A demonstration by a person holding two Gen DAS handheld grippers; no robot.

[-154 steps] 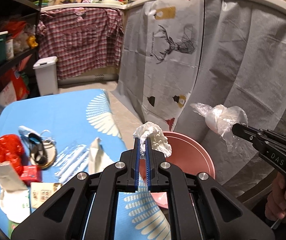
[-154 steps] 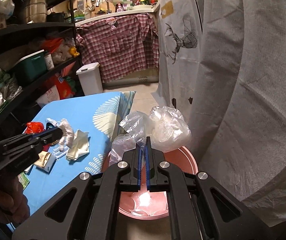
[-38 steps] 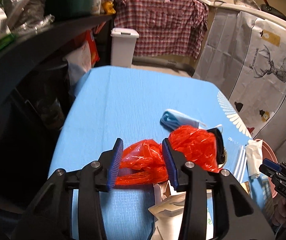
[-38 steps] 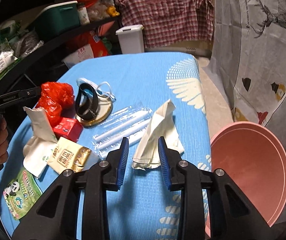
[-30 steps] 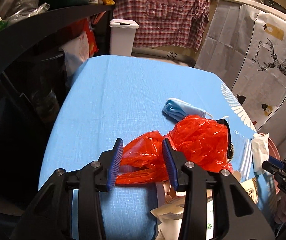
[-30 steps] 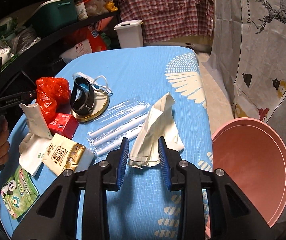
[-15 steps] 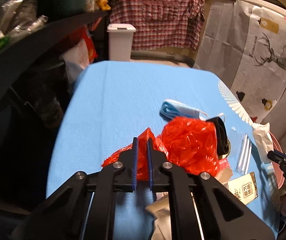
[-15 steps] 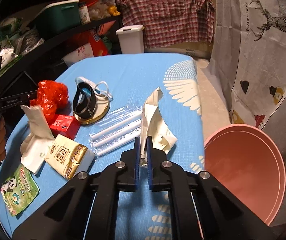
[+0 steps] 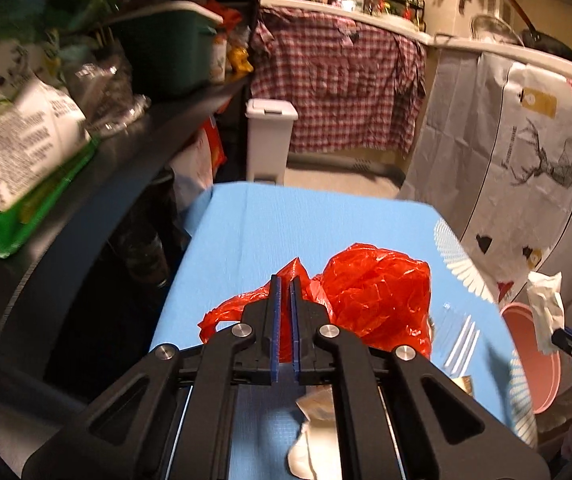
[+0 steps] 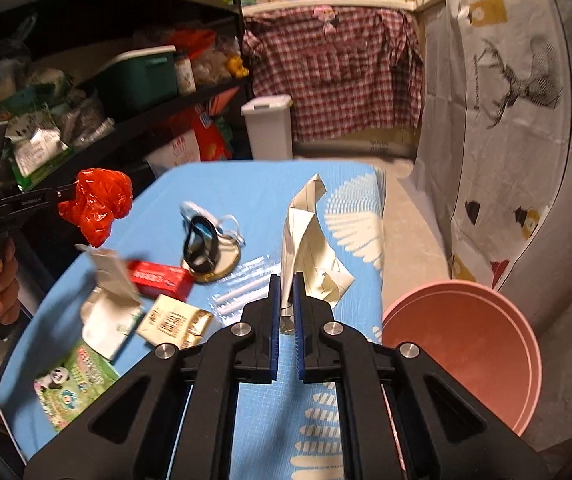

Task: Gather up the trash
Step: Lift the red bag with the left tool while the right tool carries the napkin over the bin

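Above the blue counter [image 10: 349, 184], each tool pinches trash, left tool [image 9: 284, 280] red bag [image 9: 373, 292], right tool [image 10: 287, 280] crumpled paper [image 10: 305, 236], with the pink basin [image 10: 465, 344] low to the right tool's right.

One red plastic bag [image 10: 98, 204], one cream paper wrapper [image 10: 309, 248], one pink basin [image 10: 465, 352], one red box [image 10: 160, 278], one white bin [image 10: 268, 126], two grippers.

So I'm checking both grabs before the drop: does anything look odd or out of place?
Nothing looks wrong. The left gripper is shut on the red plastic bag, the right gripper on the crumpled paper wrapper, both lifted clear of the blue table. Other litter lies there; the pink basin stands beside it.
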